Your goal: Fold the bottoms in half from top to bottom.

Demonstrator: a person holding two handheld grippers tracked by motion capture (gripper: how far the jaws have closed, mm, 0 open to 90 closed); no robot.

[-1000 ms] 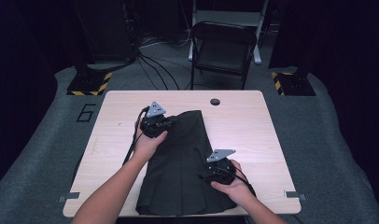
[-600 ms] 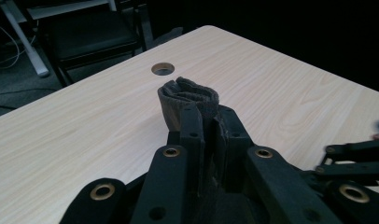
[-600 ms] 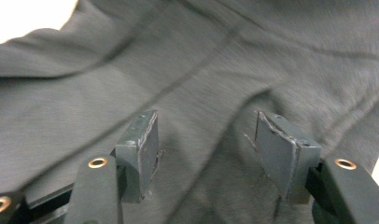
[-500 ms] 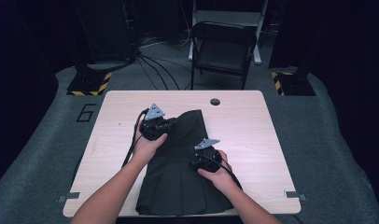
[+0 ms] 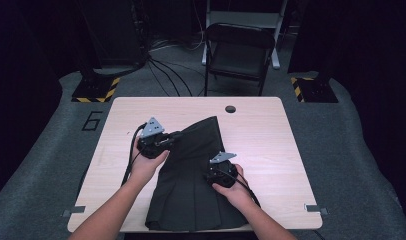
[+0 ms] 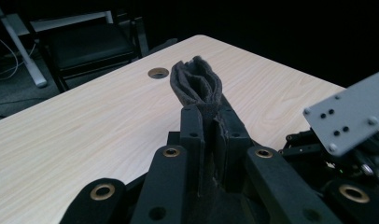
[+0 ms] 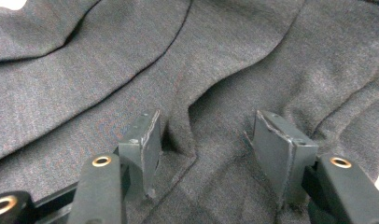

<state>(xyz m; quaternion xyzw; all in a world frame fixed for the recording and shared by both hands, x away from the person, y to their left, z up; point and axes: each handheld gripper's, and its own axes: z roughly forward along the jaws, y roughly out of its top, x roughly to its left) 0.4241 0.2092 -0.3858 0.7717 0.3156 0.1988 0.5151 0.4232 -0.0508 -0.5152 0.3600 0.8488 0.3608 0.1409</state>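
A dark grey garment (image 5: 196,195) lies spread on the wooden table (image 5: 271,140). My left gripper (image 5: 177,135) is at its upper left edge. In the left gripper view this gripper (image 6: 207,114) is shut on a bunched fold of the cloth (image 6: 197,81), which sticks up past the jaw tips. My right gripper (image 5: 213,175) rests on the middle of the garment. In the right gripper view it (image 7: 206,135) is open, tips pressed into the cloth (image 7: 234,56) with a raised wrinkle between them. Its jaws have just been closing.
A round cable hole (image 5: 230,108) is in the table near the far edge. A black folding chair (image 5: 238,47) stands behind the table. Cables and two yellow-striped stand bases (image 5: 96,90) are on the floor beyond. Bare wood flanks the garment on both sides.
My right gripper has moved left and down onto the middle of the garment. My left gripper has shifted left and nearer, still holding the fold.
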